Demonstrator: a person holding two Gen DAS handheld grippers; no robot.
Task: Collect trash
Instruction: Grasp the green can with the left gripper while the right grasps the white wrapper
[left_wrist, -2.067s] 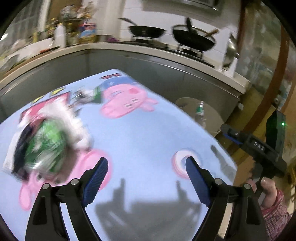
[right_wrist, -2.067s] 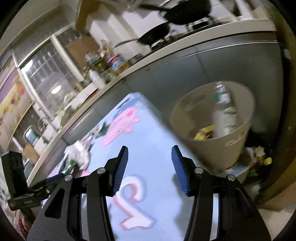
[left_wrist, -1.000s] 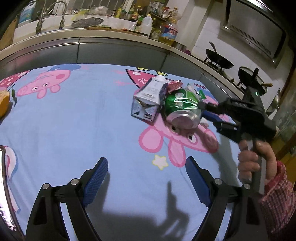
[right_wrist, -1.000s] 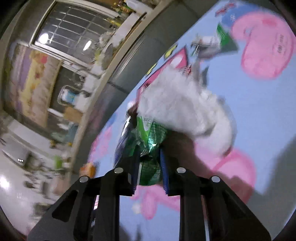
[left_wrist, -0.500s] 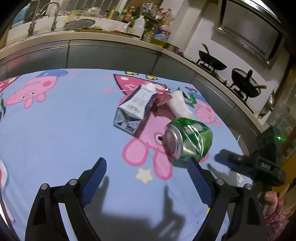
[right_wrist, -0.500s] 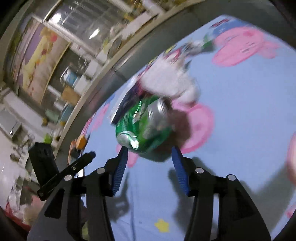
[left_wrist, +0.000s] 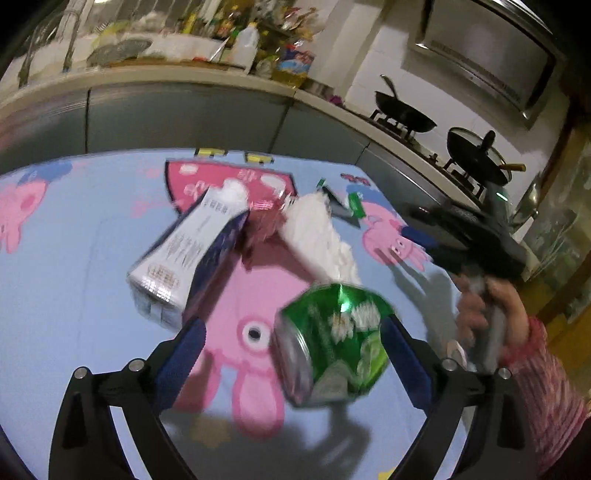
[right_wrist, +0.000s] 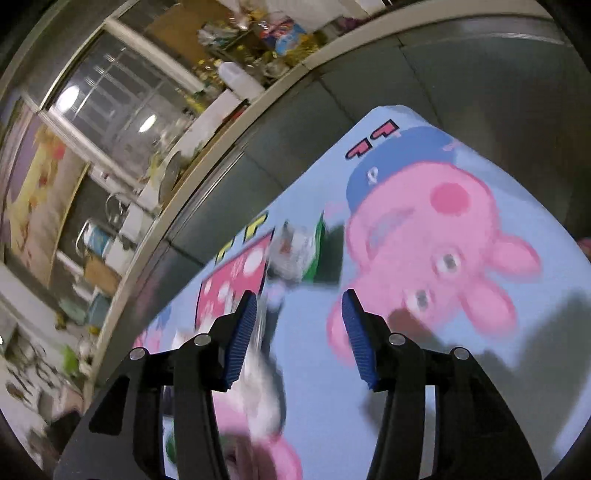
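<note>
Left claw (left_wrist: 291, 354) hangs wide apart over the surface (left_wrist: 74, 258), the crushed green can (left_wrist: 332, 343) lying between its fingers, nearer the right one, long axis slanting across the gap. Beyond it lie the milk carton (left_wrist: 184, 258) and white tissue (left_wrist: 317, 236). Right claw (right_wrist: 299, 332), also apart and gripping nothing, points at a small wrapper (right_wrist: 299, 251), blurred, probably just beyond its tips. For the can, the left is nearer.

Both wrist views close, low over tablecloth (left_wrist: 74, 258); shared: kitchen counter (right_wrist: 258, 107).
</note>
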